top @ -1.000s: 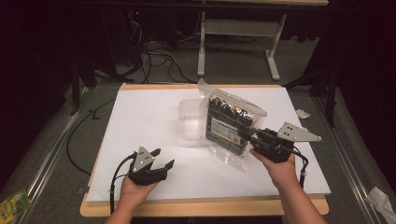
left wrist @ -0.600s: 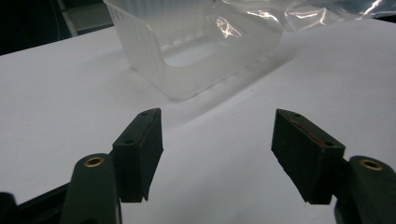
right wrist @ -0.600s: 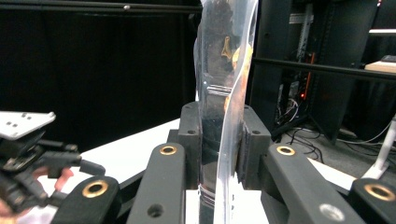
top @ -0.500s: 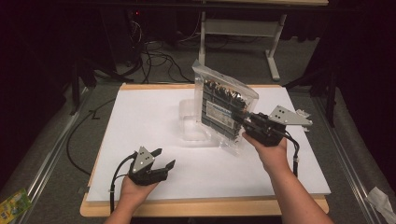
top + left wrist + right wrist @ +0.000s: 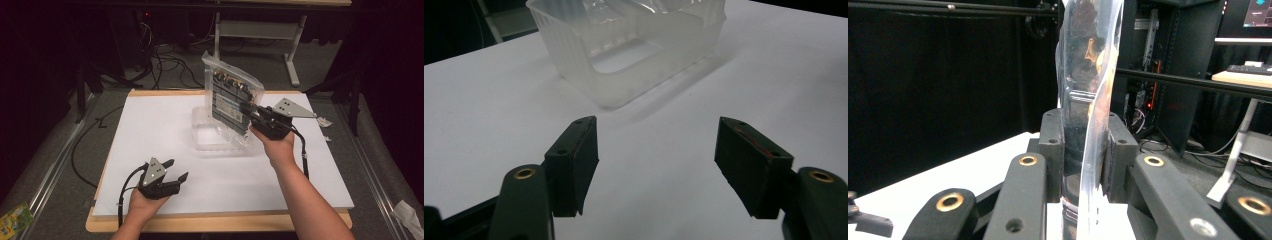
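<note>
Standing upright betw. right claw (image 5: 1083, 165) pads: clear bag (image 5: 231, 102), above tub (image 5: 210, 137).

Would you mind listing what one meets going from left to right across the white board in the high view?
Left gripper, open above the board → clear plastic tub → battery blister pack, held upright over the tub → right gripper, clamped on the pack's edge.
</note>
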Demonstrator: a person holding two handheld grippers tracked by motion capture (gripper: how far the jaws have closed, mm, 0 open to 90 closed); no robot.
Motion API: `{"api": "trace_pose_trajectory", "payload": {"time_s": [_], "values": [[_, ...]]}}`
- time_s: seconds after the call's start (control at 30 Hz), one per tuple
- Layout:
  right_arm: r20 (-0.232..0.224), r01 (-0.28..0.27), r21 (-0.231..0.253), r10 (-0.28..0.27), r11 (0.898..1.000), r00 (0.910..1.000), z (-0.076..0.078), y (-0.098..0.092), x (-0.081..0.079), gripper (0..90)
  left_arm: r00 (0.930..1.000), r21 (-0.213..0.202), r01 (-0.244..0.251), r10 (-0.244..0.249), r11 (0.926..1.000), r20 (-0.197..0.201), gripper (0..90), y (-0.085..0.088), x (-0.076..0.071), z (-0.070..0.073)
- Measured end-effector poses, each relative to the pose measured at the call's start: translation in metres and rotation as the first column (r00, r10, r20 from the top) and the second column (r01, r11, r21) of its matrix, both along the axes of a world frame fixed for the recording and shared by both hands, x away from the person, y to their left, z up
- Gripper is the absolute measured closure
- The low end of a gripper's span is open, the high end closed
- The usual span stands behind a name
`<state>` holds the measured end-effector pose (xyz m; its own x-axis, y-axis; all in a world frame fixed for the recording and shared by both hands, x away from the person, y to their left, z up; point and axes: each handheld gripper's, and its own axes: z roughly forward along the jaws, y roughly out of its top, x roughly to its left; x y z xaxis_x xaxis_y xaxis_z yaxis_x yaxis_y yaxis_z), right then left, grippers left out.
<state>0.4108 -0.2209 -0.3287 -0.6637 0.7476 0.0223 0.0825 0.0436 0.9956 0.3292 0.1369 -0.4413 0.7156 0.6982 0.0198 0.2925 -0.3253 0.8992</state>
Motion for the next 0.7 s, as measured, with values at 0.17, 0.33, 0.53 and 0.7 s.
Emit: {"api": "trace_pose_trajectory", "payload": {"time_s": [0.17,0.33,0.53,0.7], "values": [[-0.005,0.006,-0.013,-0.006,1.000,1.0000,-0.003,0.007,0.015,76.5,1.0000,-0.006,0.004,-0.004,1.0000,0.000,34.3,0.001,0.000,0.001],[-0.010,0.008,-0.020,-0.008,1.000,0.9999,-0.007,0.015,0.029,76.5,1.0000,-0.014,0.007,-0.007,0.9999,-0.003,34.3,0.002,0.001,0.001],[-0.028,0.012,-0.031,-0.013,0.999,0.9995,-0.013,0.023,0.041,76.5,1.0000,-0.025,0.007,-0.007,0.9997,-0.005,34.2,0.004,0.002,0.003],[-0.042,0.009,-0.047,-0.011,0.999,0.9991,-0.020,0.026,0.051,76.5,1.0000,-0.035,0.003,-0.003,0.9994,-0.003,34.1,0.005,0.003,0.003]]}}
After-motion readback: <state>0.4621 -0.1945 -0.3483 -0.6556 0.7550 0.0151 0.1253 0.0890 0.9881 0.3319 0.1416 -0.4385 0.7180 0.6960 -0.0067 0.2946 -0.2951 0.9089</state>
